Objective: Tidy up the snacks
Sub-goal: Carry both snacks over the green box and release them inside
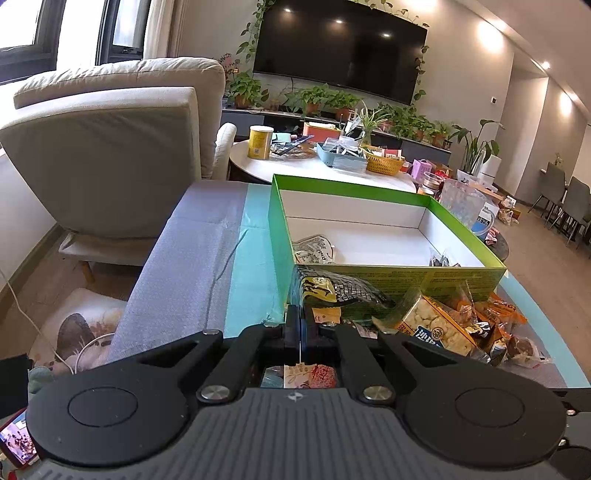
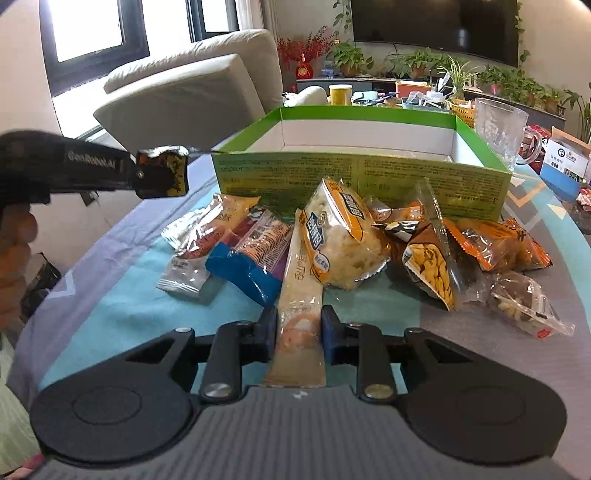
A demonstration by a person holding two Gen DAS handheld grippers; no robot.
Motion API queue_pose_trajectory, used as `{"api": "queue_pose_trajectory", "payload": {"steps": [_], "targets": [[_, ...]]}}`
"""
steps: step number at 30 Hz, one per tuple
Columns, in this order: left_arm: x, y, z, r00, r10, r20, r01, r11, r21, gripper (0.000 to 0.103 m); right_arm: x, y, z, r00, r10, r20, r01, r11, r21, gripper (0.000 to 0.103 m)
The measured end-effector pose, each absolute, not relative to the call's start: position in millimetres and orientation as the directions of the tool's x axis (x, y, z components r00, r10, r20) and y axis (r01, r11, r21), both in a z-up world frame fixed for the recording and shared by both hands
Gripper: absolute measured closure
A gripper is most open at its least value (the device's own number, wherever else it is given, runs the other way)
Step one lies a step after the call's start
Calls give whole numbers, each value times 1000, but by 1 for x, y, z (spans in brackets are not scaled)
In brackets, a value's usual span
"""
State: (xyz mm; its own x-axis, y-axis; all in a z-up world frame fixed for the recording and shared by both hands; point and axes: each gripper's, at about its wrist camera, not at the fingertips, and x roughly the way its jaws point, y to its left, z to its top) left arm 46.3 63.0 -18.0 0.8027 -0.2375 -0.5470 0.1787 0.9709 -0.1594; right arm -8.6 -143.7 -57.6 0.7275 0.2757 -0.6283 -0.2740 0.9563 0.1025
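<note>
Brightness: bright daylight, both views evenly lit.
Source: windows left of the TV, blown out to white; ceiling spots right of the TV, flared.
Glare: spot reflections on the TV screen; sheen on snack wrappers in front of the box.
Shadows: soft, short, under the wrappers and along the box's near wall.
Distortion: strong fisheye bend, walls and ceiling right of the TV curved; dark corners.
Focus: sharp near the box; plants below the TV slightly soft.
</note>
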Motion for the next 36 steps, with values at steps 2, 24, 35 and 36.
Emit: {"api": "queue_pose_trajectory", "payload": {"steps": [2,24,35,36], "targets": [[45,63,-17,805,-239,-542,180,970,-161,102,-13,-144,-53,732,288,-618,-287,952,104,73],[33,59,-5,821,-251,-513,189,967,-171,102,-37,-165,7,886,271,-376,-279,960,34,73],[42,51,0,824,-267,-499,197,962,-189,102,-21,-175,17,922,249,-297,-254,967,24,73],[43,50,1,826,-270,-494,200,961,-192,102,-19,-175,18,923,248,-294,-252,967,25,73]]}}
